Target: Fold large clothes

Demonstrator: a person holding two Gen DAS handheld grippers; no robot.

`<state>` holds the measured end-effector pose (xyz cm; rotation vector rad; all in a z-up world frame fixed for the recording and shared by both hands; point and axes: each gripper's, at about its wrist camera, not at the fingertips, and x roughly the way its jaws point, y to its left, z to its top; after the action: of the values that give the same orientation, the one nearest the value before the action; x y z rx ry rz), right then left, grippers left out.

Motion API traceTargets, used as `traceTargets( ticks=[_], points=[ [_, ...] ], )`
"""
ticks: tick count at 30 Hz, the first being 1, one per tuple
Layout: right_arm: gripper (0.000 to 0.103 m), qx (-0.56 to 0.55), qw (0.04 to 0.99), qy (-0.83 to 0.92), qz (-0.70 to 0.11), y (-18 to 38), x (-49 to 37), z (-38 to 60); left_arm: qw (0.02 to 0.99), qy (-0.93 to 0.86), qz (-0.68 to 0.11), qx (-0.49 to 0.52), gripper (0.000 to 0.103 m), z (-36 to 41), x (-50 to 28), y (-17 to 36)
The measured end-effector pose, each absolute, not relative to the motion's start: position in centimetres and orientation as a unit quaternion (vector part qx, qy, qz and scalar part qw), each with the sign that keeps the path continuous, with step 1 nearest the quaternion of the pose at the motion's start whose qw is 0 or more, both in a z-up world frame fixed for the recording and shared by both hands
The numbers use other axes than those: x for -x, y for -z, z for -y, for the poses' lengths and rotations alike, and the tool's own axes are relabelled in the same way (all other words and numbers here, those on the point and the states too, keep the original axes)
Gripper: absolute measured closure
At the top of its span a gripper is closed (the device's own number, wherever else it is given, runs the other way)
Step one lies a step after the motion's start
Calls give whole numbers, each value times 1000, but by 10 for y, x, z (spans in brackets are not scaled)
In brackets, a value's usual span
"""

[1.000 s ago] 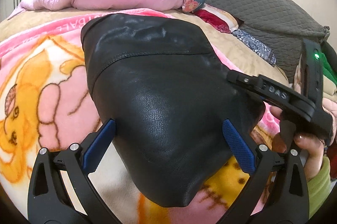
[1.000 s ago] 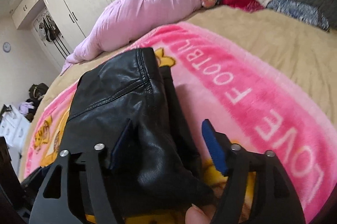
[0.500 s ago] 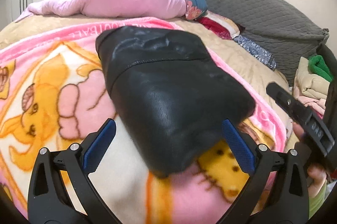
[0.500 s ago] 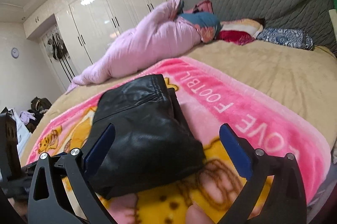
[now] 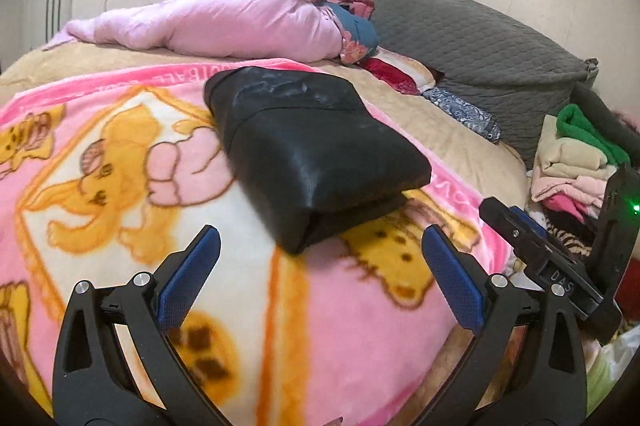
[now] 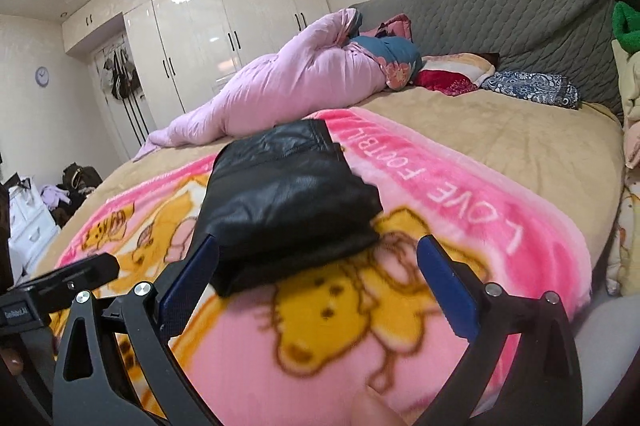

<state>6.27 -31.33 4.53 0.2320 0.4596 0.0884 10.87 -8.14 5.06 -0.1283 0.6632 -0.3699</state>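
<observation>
Both grippers hover wide open and empty above a pink cartoon blanket point(image 5: 120, 193). The left gripper point(image 5: 320, 266) holds nothing between its blue pads; the right gripper point(image 6: 318, 268), whose jaws have just been opening, is likewise clear. Just ahead of both lies the folded black leather garment point(image 5: 312, 153), touching neither. Beyond it rest a pink quilt point(image 6: 296, 85) and grey headboard point(image 6: 500, 21).

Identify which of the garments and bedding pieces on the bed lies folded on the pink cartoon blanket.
The black leather garment: a compact folded bundle on that blanket. The pink quilt lies bunched farther back.
</observation>
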Motion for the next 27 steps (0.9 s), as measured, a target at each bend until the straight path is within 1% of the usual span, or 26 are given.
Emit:
traceTargets(
  ticks=[7, 12, 27],
  points=[
    [4, -90, 962, -43, -254, -28, -33, 300, 930, 173, -319, 63, 9, 66, -74, -42],
    [4, -67, 960, -37, -271, -19, -23, 293, 933, 146, -326, 36, 9, 61, -53, -29],
    [4, -63, 951, -22, -302, -4, -24, 292, 930, 143, -336, 34, 9, 59, -46, -18]
  ],
)
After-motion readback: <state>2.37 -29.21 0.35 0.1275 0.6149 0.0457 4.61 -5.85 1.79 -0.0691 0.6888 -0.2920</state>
